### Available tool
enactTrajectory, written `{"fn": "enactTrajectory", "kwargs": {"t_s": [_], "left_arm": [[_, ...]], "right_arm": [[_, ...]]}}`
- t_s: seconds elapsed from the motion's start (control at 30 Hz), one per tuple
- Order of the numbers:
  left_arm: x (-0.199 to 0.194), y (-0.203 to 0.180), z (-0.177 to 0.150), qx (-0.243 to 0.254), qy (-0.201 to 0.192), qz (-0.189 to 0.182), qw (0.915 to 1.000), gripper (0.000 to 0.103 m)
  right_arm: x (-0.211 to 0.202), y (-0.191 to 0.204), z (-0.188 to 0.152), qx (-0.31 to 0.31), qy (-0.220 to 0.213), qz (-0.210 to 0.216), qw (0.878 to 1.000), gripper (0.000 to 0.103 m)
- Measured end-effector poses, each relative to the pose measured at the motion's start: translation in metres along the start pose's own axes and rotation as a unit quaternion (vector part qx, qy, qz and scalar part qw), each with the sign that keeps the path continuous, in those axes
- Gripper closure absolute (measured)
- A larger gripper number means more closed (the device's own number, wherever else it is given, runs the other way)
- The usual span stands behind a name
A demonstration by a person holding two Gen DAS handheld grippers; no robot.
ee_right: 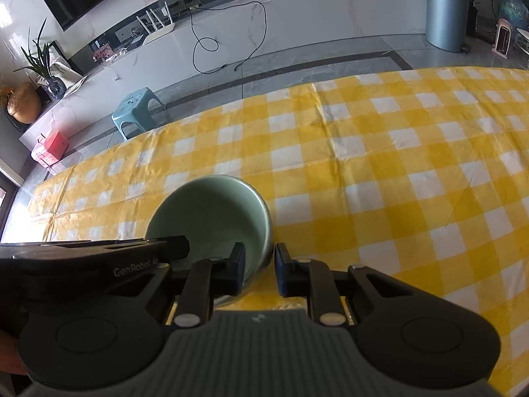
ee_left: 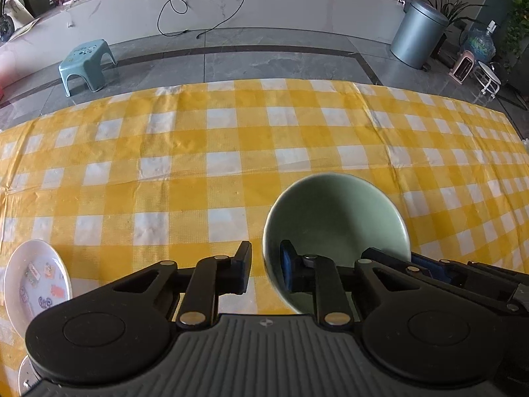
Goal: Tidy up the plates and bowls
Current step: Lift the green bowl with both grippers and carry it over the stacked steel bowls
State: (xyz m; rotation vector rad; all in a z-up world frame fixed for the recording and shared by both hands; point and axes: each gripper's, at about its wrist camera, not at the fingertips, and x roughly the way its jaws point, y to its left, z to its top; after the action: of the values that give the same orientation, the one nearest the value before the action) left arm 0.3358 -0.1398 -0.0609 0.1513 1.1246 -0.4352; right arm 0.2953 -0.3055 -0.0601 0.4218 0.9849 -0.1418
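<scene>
A pale green bowl (ee_left: 337, 218) sits on the yellow checked tablecloth (ee_left: 198, 152). My left gripper (ee_left: 265, 269) straddles the bowl's left rim, one finger inside and one outside, with a small gap to the wall. My right gripper (ee_right: 259, 269) straddles the same bowl's (ee_right: 211, 211) right rim in the same way. The other gripper's tip shows in each view. A white plate with printed pictures (ee_left: 34, 278) lies at the lower left of the left wrist view.
The table's far edge (ee_left: 264, 81) drops to a grey tiled floor with a teal stool (ee_left: 86, 64) and a grey bin (ee_left: 418, 33). A small round metal thing (ee_left: 24, 375) sits at the bottom left corner.
</scene>
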Motion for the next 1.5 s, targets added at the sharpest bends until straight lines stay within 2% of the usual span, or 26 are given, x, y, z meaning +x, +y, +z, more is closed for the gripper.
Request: {"fn": "enactTrajectory", "kwargs": {"t_s": [0.13,0.37,0.53,0.7,0.93,1.33,1.5], "left_arm": [[0.003,-0.001,0.001,0.0,-0.003,-0.014,0.9999,0.089],[-0.002,-0.006,0.003,-0.003,-0.01,-0.018,0.9998,0.093],[-0.023,-0.012,-0.001,0.005,-0.021,-0.013,0.9997,0.093],[-0.061,-0.014,-0.012,-0.009,-0.034,-0.012,0.9993,0.094],[-0.123,-0.011,-0.043,-0.02,-0.062,0.013,0.9978,0.094],[-0.202,0.023,-0.113,-0.049,-0.064,0.055,0.9952,0.095],[-0.219,0.031,-0.143,-0.063,-0.057,0.054,0.9949,0.095]], "right_arm": [[0.006,-0.004,0.0,0.011,0.002,0.009,1.0,0.088],[0.006,-0.007,0.0,0.028,0.01,0.003,1.0,0.092],[-0.011,-0.006,-0.004,0.032,0.002,0.008,0.999,0.093],[-0.044,0.0,-0.011,0.033,-0.004,0.027,0.999,0.093],[-0.105,0.026,-0.037,0.005,-0.024,0.051,0.998,0.093],[-0.168,0.081,-0.106,-0.029,0.017,0.123,0.992,0.093],[-0.183,0.093,-0.138,-0.039,0.028,0.136,0.99,0.093]]}}
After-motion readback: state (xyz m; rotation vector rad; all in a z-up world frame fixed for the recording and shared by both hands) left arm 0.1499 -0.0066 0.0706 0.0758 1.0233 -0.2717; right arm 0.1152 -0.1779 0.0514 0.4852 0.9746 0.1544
